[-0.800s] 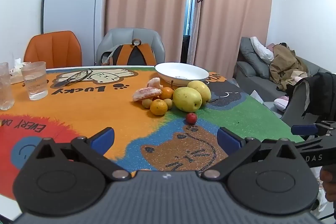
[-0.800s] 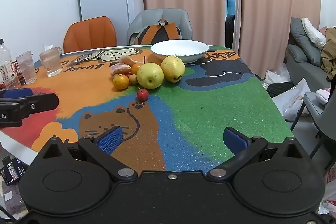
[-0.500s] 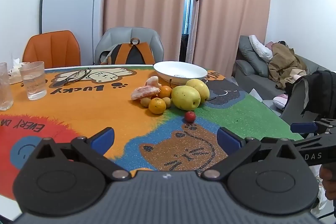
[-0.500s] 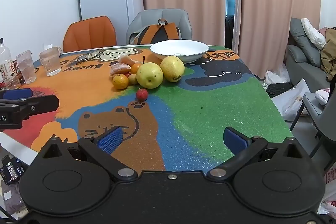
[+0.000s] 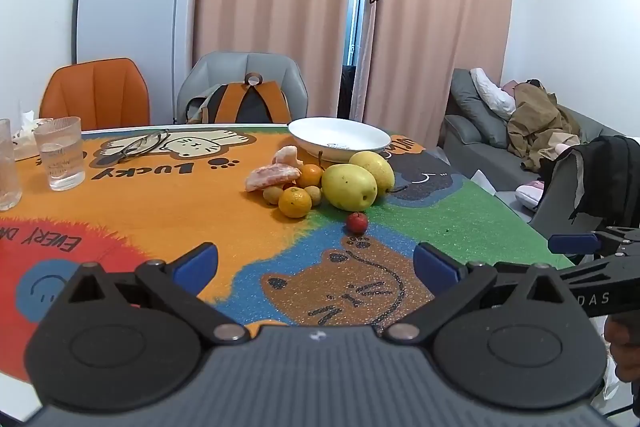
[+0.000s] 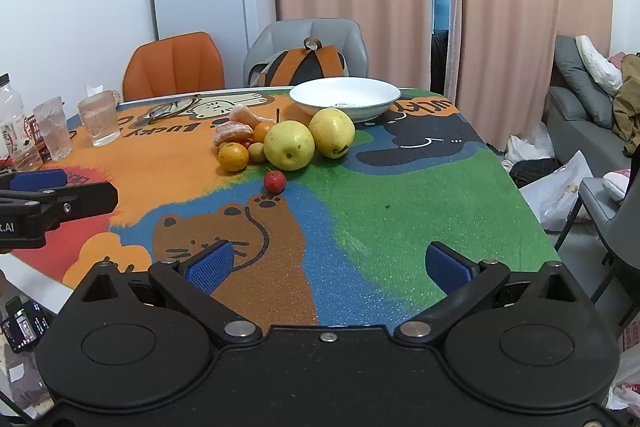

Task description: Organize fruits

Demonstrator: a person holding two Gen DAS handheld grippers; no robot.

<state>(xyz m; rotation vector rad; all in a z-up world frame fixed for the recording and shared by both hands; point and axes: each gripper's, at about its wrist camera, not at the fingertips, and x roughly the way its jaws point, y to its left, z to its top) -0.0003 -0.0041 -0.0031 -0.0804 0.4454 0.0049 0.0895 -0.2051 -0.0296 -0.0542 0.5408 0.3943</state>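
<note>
A pile of fruit lies mid-table: two yellow pears (image 5: 349, 187) (image 6: 289, 145), small oranges (image 5: 295, 203) (image 6: 233, 157), peeled citrus segments (image 5: 273, 172) (image 6: 232, 131) and a small red fruit (image 5: 357, 222) (image 6: 275, 181) set apart in front. A white bowl (image 5: 339, 139) (image 6: 345, 99) stands just behind the pile and looks empty. My left gripper (image 5: 316, 267) is open and empty, well short of the fruit. My right gripper (image 6: 328, 265) is open and empty, also near the table's front edge.
Drinking glasses (image 5: 60, 153) (image 6: 99, 123) and a bottle (image 6: 14, 131) stand at the far left. Eyeglasses (image 5: 144, 143) lie on the colourful cat tablecloth (image 6: 400, 203). Orange and grey chairs with a backpack (image 6: 300, 67) stand behind the table. A sofa (image 5: 500, 147) is on the right.
Both grippers have barely moved; the view has shifted slightly. The fruit and bowl have stayed in place.
</note>
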